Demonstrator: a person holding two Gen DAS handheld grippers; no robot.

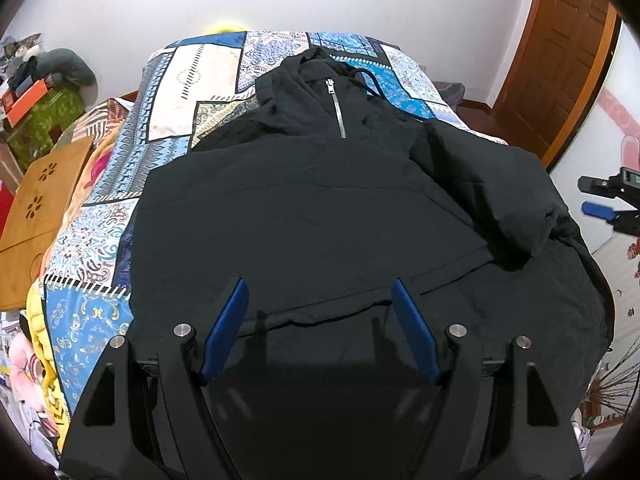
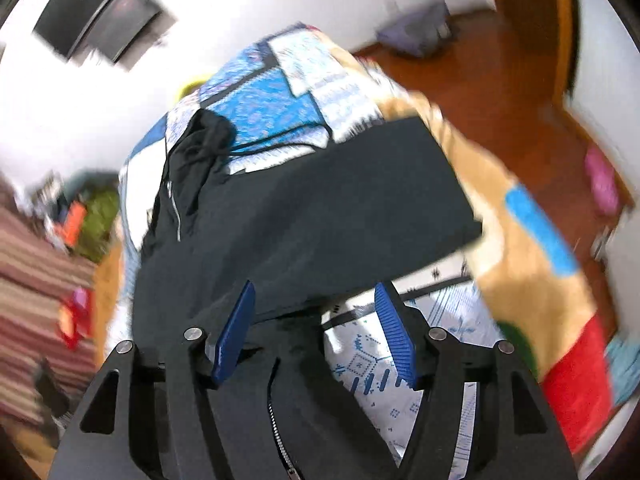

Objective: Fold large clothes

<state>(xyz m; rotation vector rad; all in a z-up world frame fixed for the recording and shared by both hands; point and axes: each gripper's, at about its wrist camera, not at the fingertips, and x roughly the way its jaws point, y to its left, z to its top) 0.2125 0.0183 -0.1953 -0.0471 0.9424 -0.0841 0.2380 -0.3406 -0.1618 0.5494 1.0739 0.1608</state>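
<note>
A large black hooded jacket (image 1: 304,208) with a short silver zip (image 1: 336,108) lies flat on the patterned bed cover, hood at the far end. Its right sleeve (image 1: 492,196) is folded in across the body. My left gripper (image 1: 320,300) is open, empty, and hovers over the jacket's hem. The right gripper shows at that view's right edge (image 1: 600,200). In the blurred right wrist view, my right gripper (image 2: 314,300) is open and empty above the jacket's (image 2: 312,208) right side and hem.
The blue and white patchwork bed cover (image 1: 200,92) lies under the jacket. A wooden board (image 1: 40,200) and cluttered boxes (image 1: 36,108) stand left of the bed. A wooden door (image 1: 560,52) and wood floor (image 2: 500,80) are to the right.
</note>
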